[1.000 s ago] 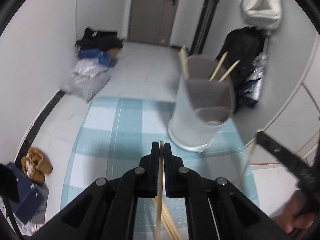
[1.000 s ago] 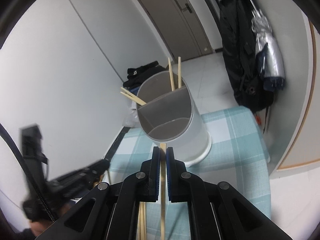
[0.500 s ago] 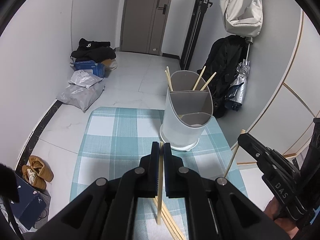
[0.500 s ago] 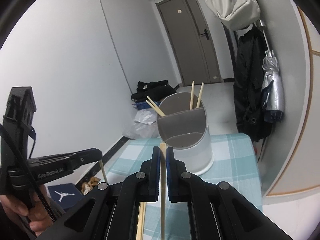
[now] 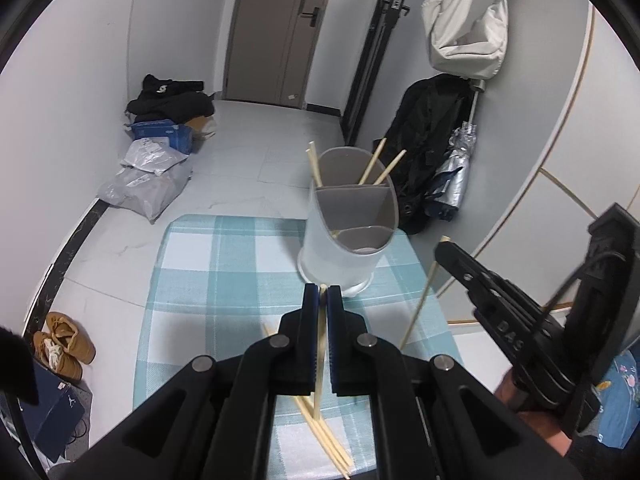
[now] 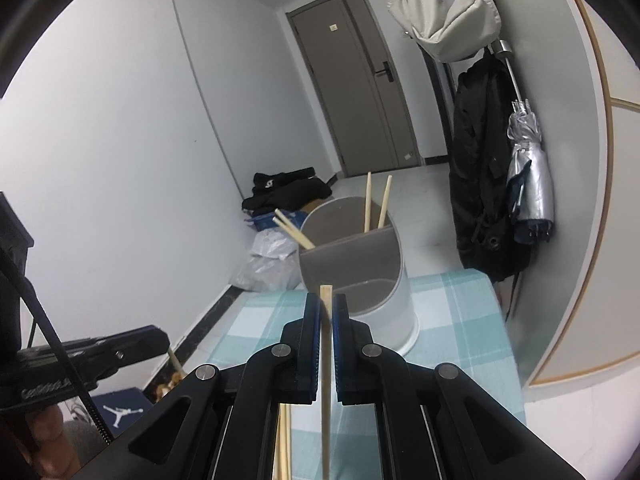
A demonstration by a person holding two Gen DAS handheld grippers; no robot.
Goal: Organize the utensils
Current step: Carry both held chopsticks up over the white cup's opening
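- Grey-walled hallway, pale tiled floor, brown door point(image 5: 276, 32) at the far end; up close, a table point(image 5: 208, 264) under a teal-and-white checked cloth
- On the far right part of that table stands a white utensil holder point(image 5: 344, 248) with grey dividers; upright, its base on the cloth
- Four chopsticks already stand in its far compartments; one pair leans left point(image 6: 294, 232), the other pair point(image 6: 378, 200) pokes up to the right; the near compartment shows nothing sticking out
- Left claw point(image 5: 323, 300) is pinched narrow on a single chopstick point(image 5: 319, 360); the stick runs between the pads, its tip level with the claw tips, its tail hanging down toward the cloth
- Right claw point(image 6: 327, 308) is likewise nipped tight on its own chopstick point(image 6: 326, 380); the tip juts just past the pads, pointing toward the holder's near wall
- Seen from the left wrist, the right claw comes in from the right edge, its stick slanting down over the table's right side; near the holder but apart from it
- Seen from the right wrist, the left claw point(image 6: 162, 338) shows at the left edge, a short length of stick below it
- More loose chopsticks point(image 5: 324, 436) lie on the near cloth, under the left claw
- Around the room: white bag point(image 5: 468, 24) and black coat point(image 5: 432, 128) hung on the right wall, folded silver umbrella point(image 6: 528, 168) beside them; plastic bags point(image 5: 148, 176) and dark clothes by the left wall; tan shoes point(image 5: 64, 344) on the floor at near left
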